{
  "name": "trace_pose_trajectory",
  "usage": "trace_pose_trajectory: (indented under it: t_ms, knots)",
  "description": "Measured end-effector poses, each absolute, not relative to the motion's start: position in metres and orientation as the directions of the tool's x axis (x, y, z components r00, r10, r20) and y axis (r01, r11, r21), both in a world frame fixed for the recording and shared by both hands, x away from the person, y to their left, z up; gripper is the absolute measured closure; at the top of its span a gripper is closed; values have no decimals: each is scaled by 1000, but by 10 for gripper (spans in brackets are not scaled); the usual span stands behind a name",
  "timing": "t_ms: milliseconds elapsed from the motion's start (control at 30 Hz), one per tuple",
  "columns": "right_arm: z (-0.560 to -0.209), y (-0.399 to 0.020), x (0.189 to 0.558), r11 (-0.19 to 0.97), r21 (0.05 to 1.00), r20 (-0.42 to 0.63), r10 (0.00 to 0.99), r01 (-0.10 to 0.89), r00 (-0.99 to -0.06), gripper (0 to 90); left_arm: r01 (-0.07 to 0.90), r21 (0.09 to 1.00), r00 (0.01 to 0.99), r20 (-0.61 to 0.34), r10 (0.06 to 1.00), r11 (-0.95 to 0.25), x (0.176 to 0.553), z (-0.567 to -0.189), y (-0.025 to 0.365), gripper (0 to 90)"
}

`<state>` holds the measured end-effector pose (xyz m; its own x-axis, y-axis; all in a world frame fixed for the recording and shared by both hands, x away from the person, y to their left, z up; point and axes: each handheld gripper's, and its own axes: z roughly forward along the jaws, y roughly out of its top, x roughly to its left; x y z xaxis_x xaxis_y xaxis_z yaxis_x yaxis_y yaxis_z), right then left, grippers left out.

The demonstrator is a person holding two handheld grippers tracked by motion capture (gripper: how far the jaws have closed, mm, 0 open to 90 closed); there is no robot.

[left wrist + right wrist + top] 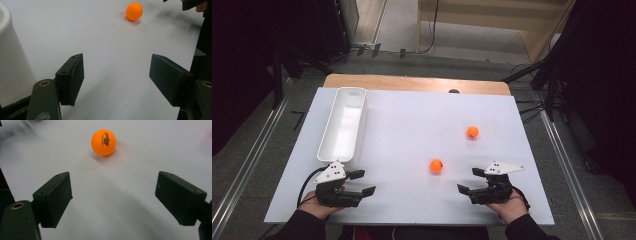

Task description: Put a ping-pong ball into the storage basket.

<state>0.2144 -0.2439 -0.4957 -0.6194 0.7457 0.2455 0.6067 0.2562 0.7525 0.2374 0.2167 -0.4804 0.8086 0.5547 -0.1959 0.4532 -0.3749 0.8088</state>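
Note:
Two orange balls lie on the white board (pixel 412 125): the nearer ball (pixel 436 166) (pixel 134 11) (pixel 103 142) in the middle front, the farther ball (pixel 472 132) toward the right. My left gripper (pixel 361 183) (pixel 116 80) rests at the front left, jaws apart with nothing between them, pointing right toward the nearer ball. My right gripper (pixel 471 180) (pixel 113 200) rests at the front right, jaws wide apart and empty, with the nearer ball a short way ahead of its tips.
A long white tray (pixel 343 125) (pixel 10 57) stands along the board's left side, its near end just beyond my left gripper. The board lies on a wooden table (pixel 412 82). Dark stands and cables flank the table.

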Motion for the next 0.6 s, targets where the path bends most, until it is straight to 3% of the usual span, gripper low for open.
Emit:
trace_pose_trajectory:
  t_ms: [600]
  knots:
    - [-497, -246, 212, 257, 741, 255, 747, 621, -614, 125, 422, 827, 832, -191, 520, -371, 243, -476, 205, 287]
